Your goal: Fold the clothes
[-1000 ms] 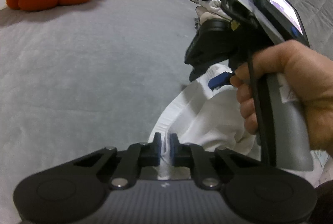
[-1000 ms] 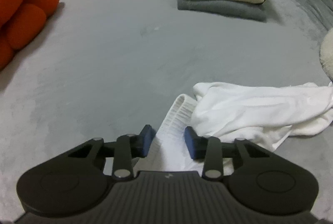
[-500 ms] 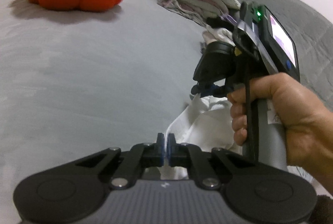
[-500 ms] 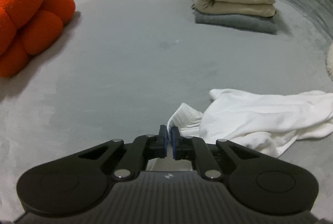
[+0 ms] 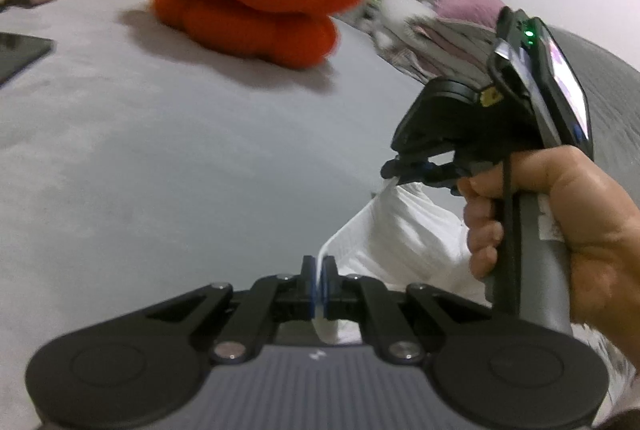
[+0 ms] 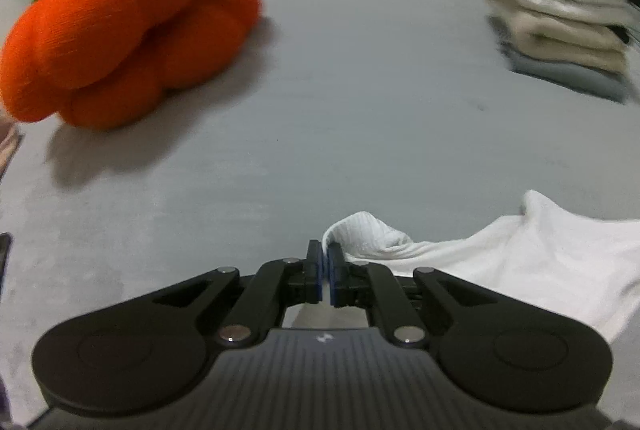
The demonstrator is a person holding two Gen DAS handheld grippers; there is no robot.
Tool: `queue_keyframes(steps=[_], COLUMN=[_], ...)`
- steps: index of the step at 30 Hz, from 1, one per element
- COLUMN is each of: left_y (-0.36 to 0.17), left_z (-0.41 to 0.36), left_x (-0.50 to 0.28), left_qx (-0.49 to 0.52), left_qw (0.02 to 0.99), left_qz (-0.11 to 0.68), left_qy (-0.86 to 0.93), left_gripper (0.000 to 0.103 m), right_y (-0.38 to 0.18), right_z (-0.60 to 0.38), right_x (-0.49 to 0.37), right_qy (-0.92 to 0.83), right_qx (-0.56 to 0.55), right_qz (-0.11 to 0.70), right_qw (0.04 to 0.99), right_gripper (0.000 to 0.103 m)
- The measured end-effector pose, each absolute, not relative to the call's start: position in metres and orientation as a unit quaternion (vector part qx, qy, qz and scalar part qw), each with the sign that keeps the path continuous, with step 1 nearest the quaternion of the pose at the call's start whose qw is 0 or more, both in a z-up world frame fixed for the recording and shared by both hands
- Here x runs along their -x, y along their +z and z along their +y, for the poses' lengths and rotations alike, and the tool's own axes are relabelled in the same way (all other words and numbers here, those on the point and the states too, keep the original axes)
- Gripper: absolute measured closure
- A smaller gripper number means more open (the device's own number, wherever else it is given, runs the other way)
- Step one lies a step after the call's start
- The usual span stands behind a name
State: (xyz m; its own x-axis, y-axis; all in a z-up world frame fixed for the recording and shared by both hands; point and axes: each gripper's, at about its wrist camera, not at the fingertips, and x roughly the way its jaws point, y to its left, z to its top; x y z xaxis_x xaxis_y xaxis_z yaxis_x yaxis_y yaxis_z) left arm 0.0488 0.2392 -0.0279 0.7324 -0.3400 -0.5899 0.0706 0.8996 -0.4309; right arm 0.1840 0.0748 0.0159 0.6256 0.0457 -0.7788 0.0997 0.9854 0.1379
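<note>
A: Left gripper (image 5: 319, 284) pinched tight on the ribbed edge of the white garment (image 5: 404, 230). Right gripper (image 6: 325, 278) likewise clamped on a ribbed edge, cloth trailing off to the right on the grey bed surface (image 6: 360, 110).

B: So we judge the fold barely begun: both edges gripped, garment bunched near us, nothing laid flat yet. Spreading and every fold remain.

A: Around us: orange pumpkin cushion (image 6: 120, 30) far left, folded stack (image 6: 560, 30) far right, already done by the look of it. Dark flat object (image 5: 20, 54) at left edge, unclear what.

B: Middle stretch bare; we see nothing blocking a spread there.
</note>
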Motion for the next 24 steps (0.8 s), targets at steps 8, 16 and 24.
queue_keyframes(steps=[8, 16, 24], left_y=[-0.017, -0.022, -0.029], left_z=[0.299, 0.331, 0.327], left_x=[-0.050, -0.057, -0.064], left_qx=[0.200, 0.199, 0.192], left_qw=[0.925, 0.926, 0.916], left_qz=[0.321, 0.320, 0.352], left_qy=[-0.033, 0.021, 0.027], left_gripper=[0.100, 0.100, 0.097], right_y=[0.027, 0.017, -0.002], right_z=[0.166, 0.217, 0.212], right_x=[-0.202, -0.213, -0.219], right_qy=[0.062, 0.109, 0.138], right_qx=[-0.067, -0.061, -0.067], right_qz=[0.417, 0.419, 0.443], right_qw=[0.904, 0.899, 0.883], right_gripper=[0.098, 0.098, 0.093])
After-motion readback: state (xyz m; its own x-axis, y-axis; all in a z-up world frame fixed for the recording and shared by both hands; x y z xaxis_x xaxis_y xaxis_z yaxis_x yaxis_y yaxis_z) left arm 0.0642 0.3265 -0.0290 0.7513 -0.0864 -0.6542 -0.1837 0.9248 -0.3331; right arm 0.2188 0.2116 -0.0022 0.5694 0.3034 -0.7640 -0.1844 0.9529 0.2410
